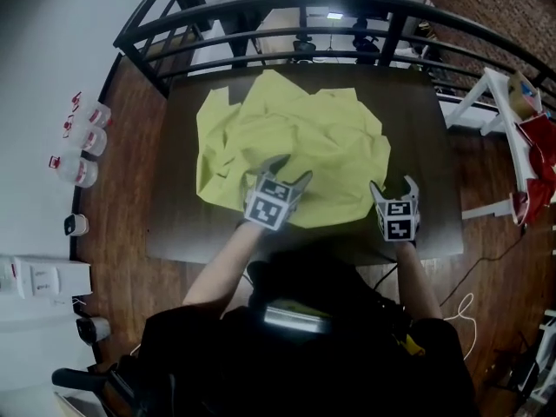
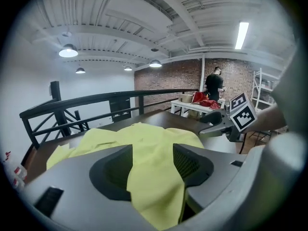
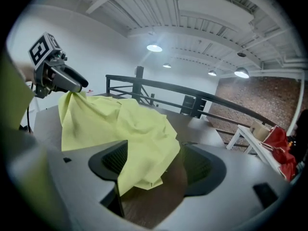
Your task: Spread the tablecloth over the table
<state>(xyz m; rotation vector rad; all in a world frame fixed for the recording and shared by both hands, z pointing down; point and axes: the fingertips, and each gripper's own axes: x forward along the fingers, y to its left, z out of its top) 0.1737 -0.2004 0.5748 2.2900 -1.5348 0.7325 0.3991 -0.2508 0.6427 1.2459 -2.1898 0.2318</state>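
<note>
A crumpled yellow tablecloth (image 1: 295,137) lies bunched on the far and middle part of the dark wooden table (image 1: 421,137). My left gripper (image 1: 289,170) sits over the cloth's near edge. In the left gripper view its jaws (image 2: 153,153) stand wide apart, with a fold of the cloth (image 2: 144,138) running between them and no pad pressing on it. My right gripper (image 1: 393,185) is at the cloth's near right corner. Its jaws (image 3: 156,162) are open too, with that corner (image 3: 139,143) lying between them beside the left one and bare table beside the right one.
A black railing (image 1: 304,7) curves round the table's far side. Several white bottles with red caps (image 1: 87,142) stand on the floor at the left. A white frame with red fabric (image 1: 526,146) is at the right. A person (image 2: 213,83) stands far off by a white bench (image 2: 190,107).
</note>
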